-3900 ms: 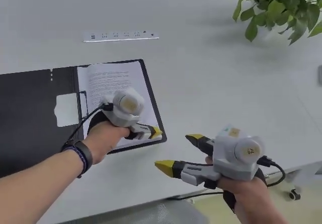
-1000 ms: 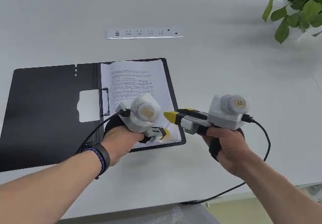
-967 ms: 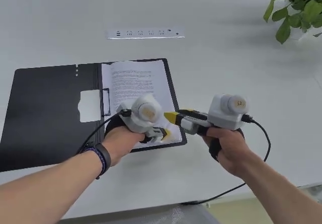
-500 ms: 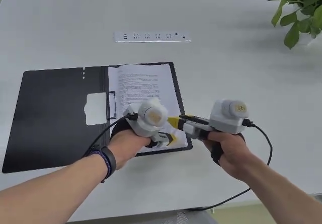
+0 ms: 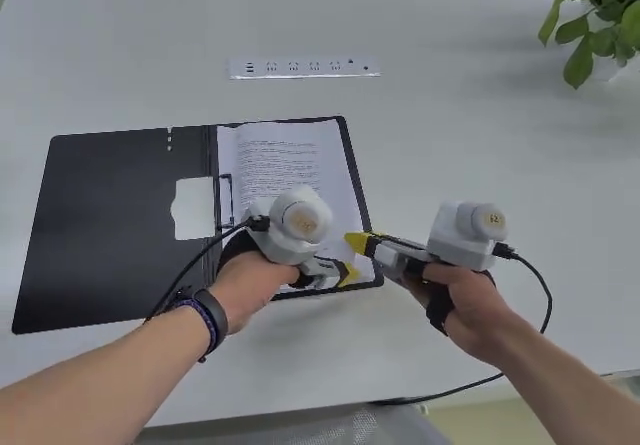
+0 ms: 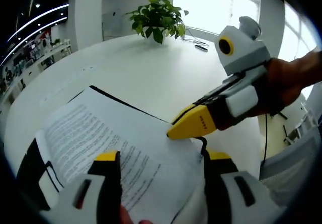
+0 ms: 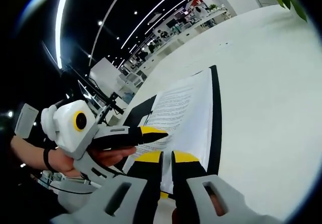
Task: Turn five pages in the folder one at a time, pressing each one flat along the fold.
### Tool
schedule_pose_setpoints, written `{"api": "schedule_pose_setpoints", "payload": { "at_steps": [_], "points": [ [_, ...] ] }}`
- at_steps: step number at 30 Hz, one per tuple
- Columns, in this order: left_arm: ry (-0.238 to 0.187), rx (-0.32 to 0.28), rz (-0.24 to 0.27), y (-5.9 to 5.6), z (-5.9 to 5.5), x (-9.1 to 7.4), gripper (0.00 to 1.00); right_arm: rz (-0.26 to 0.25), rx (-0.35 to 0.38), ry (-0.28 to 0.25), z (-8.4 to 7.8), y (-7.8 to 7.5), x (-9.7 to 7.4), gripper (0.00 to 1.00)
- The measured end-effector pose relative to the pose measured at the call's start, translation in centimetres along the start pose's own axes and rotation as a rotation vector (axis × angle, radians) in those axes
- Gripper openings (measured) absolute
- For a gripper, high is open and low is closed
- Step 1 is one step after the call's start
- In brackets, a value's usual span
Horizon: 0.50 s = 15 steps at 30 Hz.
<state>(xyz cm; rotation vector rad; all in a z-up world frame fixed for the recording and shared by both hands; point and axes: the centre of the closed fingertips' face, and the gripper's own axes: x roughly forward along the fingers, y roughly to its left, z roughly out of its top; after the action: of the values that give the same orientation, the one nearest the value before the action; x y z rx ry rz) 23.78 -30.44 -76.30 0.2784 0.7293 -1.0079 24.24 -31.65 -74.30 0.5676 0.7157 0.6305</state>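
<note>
Since earlier: right gripper (image 5: 356, 239) brought in to page (image 5: 290, 170) corner, lower centre of frame, fingers now pressed together. Left gripper (image 6: 162, 156) fingers spread on page inside open folder (image 5: 110, 227).

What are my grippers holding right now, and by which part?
Left gripper: open over the page, holding nothing. Right gripper: jaws shut at the page's right edge, near the lower corner; whether they pinch it cannot be told.

Black folder (image 5: 110, 235) open flat; white printed pages (image 5: 290, 170) lie flat on its right half.
</note>
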Motion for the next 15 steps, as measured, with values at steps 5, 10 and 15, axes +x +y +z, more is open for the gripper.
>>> {"api": "schedule_pose_setpoints", "payload": {
  "at_steps": [5, 10, 15],
  "points": [
    [-0.004, -0.008, 0.008, -0.2, -0.7, -0.8, 0.67, 0.003, 0.003, -0.008, 0.1, 0.4, 0.0, 0.01],
    [-0.012, -0.014, 0.014, -0.4, -0.9, -1.6, 0.67, 0.004, 0.0, -0.013, 0.2, 0.7, 0.0, 0.0],
    [-0.051, -0.065, 0.035, -0.3, -0.5, -2.8, 0.68, 0.012, 0.008, -0.026, 0.5, 1.3, 0.1, 0.0]
  ]
}}
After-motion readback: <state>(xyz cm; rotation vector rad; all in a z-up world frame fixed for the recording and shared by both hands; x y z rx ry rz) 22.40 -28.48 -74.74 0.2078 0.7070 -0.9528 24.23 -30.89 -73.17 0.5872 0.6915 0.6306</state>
